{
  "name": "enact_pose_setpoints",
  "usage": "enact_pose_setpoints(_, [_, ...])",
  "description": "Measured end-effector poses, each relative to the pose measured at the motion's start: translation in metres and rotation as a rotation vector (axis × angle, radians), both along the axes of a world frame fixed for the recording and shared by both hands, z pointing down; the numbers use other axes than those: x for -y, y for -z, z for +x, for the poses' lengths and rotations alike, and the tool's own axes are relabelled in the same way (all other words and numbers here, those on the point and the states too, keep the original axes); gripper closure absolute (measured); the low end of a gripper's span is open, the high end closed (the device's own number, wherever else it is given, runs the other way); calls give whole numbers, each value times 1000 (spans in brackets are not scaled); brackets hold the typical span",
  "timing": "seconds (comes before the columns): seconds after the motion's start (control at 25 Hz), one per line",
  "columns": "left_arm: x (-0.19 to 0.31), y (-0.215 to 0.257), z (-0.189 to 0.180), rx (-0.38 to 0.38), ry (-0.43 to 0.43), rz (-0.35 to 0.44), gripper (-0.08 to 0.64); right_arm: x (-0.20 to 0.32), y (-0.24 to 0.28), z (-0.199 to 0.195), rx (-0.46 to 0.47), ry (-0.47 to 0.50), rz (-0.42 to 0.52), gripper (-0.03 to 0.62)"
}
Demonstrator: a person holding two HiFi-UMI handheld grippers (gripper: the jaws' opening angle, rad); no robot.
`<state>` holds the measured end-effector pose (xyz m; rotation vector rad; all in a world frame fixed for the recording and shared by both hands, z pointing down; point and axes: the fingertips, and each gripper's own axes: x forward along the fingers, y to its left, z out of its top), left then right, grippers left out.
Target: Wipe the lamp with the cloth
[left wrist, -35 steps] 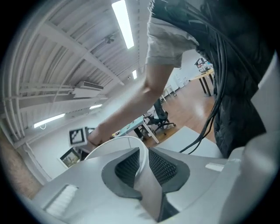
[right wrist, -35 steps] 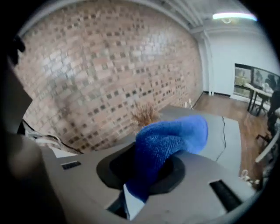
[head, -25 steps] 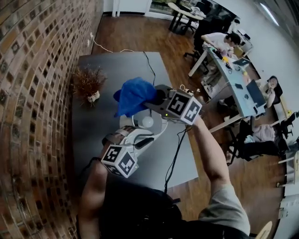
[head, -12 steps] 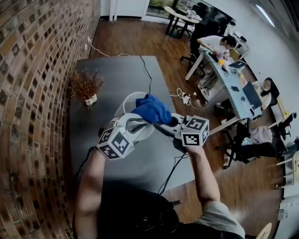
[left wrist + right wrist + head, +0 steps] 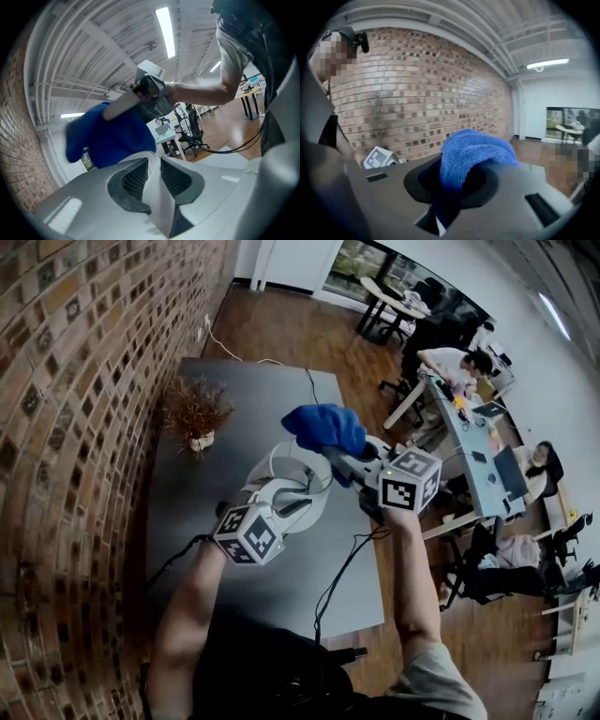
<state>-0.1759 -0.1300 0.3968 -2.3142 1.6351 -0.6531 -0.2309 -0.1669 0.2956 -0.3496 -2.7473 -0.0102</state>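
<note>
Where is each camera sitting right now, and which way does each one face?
Head view: on the person's head, looking steeply down at the grey table; the left arm, right arm, left gripper and right gripper show.
Left gripper view: on the left gripper, looking along its jaws, shut on the lamp, toward ceiling and office; the right arm shows.
Right gripper view: on the right gripper, facing the brick wall, jaws shut on the cloth; the person's torso shows.
Shared: all three show the cloth.
</note>
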Motion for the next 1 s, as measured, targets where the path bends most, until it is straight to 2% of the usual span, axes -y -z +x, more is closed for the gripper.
enact_pose_setpoints(0.12, [-2, 0, -1, -2, 6, 7, 471, -73, -33, -48, -210, 268, 104, 528])
enact_pose_setpoints(0.2, [-3, -1, -2, -13, 10, 6, 471, -85, -80, -69, -363, 347, 199, 528])
enact_pose_setpoints(0.28, [-2, 0, -4, -29, 14, 4, 467, -74, -108, -84, -407, 365, 222, 528])
enact_pose_setpoints(0.36, [-1, 1, -5, -43, 9, 4, 466, -52, -101, -92, -381, 293, 226, 528])
enact_pose_setpoints(0.48, [2, 2, -4, -45, 1, 15, 466, 25, -82, -94, -319, 3, 353, 528])
enact_pose_setpoints(0.52, [0, 2, -3, -47, -8, 26, 465, 45, -73, -90, -279, -75, 355, 528])
enact_pose_setpoints(0.56, [-3, 3, -2, -51, -23, 45, 466, 54, -61, -83, -234, -109, 311, 529])
enact_pose_setpoints(0.6, [-7, 4, -2, -58, -35, 70, 466, 51, -46, -75, -190, -104, 242, 528])
enact_pose_setpoints(0.8, [-26, 23, -24, -160, 20, 173, 479, -14, 16, -16, -56, 19, -74, 529])
enact_pose_setpoints(0.88, [-24, 20, -23, -138, 6, 146, 479, -43, 6, 8, -30, 8, -173, 528])
enact_pose_setpoints(1.0, [-14, 4, -14, -42, -18, 63, 479, -49, -48, 23, -65, -101, -186, 529])
